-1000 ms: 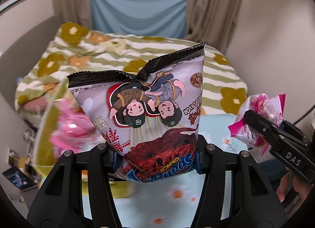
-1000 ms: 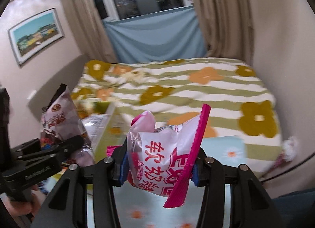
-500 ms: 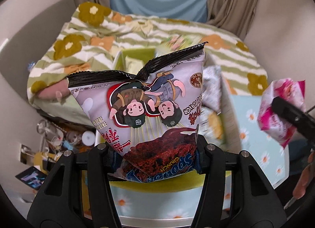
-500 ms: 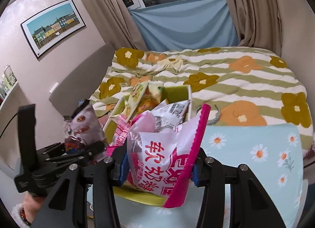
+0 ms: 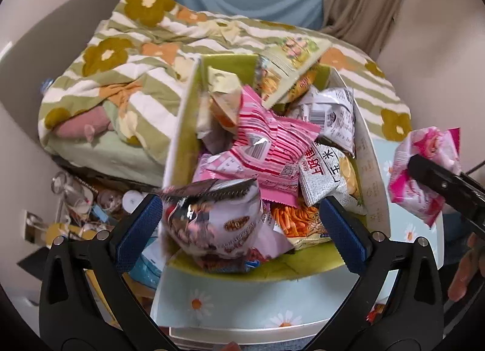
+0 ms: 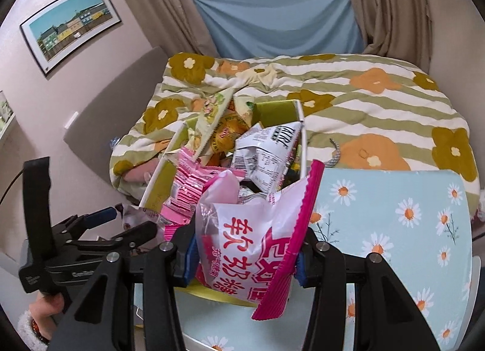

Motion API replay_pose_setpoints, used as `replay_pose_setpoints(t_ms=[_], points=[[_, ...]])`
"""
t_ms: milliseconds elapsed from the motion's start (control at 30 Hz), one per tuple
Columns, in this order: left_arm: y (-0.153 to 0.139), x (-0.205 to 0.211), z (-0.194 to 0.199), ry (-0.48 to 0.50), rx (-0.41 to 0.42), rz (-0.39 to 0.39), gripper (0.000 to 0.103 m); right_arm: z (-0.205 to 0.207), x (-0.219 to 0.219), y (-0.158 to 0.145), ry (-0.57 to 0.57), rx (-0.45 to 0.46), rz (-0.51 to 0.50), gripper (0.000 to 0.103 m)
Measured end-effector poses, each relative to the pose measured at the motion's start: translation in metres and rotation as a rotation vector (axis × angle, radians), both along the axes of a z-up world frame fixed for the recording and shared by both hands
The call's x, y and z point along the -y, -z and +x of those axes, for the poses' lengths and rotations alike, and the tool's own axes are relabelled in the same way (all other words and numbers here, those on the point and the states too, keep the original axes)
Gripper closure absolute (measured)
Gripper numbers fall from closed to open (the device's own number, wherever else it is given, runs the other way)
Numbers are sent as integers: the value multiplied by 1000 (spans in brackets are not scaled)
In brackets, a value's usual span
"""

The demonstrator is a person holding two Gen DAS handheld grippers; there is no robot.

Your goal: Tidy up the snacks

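Observation:
My left gripper hangs over the near left corner of a green-lined snack box, and its jaws are opening. A purple chocolate snack bag sits blurred between the wide blue pads, loose from them, resting on the box's near edge. The box is heaped with several snack packets. My right gripper is shut on a pink and white candy bag just before the box's near right side. The same bag shows at the right of the left wrist view.
The box stands on a table with a light blue daisy cloth. Behind it is a bed with a striped flower blanket. Clutter lies on the floor left of the table. A hand holds the left gripper.
Both grippers have come forward and down over the box. The left jaws have gone from clamped on the purple bag to wide apart, and the bag has dropped free. The right grip is unchanged.

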State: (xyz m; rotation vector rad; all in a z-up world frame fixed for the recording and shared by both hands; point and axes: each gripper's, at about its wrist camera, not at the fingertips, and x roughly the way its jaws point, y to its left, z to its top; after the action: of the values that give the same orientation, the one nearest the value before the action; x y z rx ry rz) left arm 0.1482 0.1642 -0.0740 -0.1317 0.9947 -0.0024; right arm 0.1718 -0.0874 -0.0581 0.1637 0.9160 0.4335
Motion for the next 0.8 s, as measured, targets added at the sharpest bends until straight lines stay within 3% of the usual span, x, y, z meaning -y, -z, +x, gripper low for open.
replay_pose_setpoints(t_ms=[267,433,467,567,800], points=[[-9,-16,-13,-30,23,10,0,10,-35,-5,-98,6,9,58],[-5,-25,-20,-41,16,11,0,20,-58,1,-122,-28,20,53],[-3,-26,-21,-41,14,10,0,21,-60,3,-120,-42,28,46],[5,-29,-22,-39,9,-1,0,22,-64,12,-84,-71,41,2],[14,-24,-24,-8,0,10,0,12,-52,25,-7,-74,17,0]])
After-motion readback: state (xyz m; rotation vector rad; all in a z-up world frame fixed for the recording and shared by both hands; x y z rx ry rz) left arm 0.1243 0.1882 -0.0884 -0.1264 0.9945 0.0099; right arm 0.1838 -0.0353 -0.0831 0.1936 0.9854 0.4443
